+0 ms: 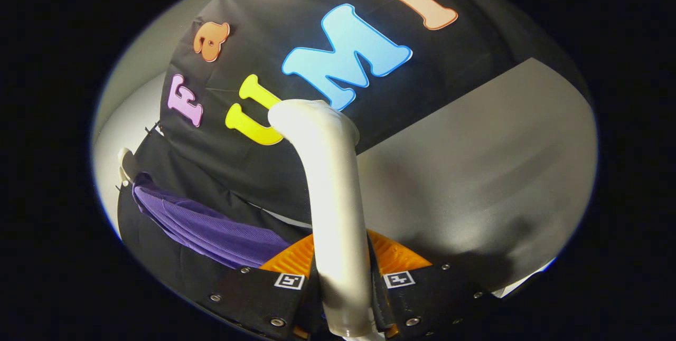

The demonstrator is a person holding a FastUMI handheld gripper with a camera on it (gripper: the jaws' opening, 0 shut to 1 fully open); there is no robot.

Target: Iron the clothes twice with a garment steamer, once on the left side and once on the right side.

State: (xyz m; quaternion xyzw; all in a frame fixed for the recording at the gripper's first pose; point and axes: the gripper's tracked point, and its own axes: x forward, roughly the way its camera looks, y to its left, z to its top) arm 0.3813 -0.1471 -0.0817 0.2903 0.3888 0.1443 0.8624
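Hanger: a pale hanger tip (124, 164) sits at the garment's far-left end.
Garment: purple ribbed cloth (211, 230) hangs against the black wall, left of the fingers.
Steamer: white garment steamer (330, 193) rises between the fingers, head bent leftward.
Fingers (343, 299): closed on the steamer's handle, one each side.
Desk: grey surface (475, 172) lies right of the steamer.

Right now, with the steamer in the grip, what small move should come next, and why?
Probably swing the steamer toward the purple garment. The gripper is shut on the steamer's handle, but its head points at the booth wall, apart from the garment, which hangs off to the fingers' side.
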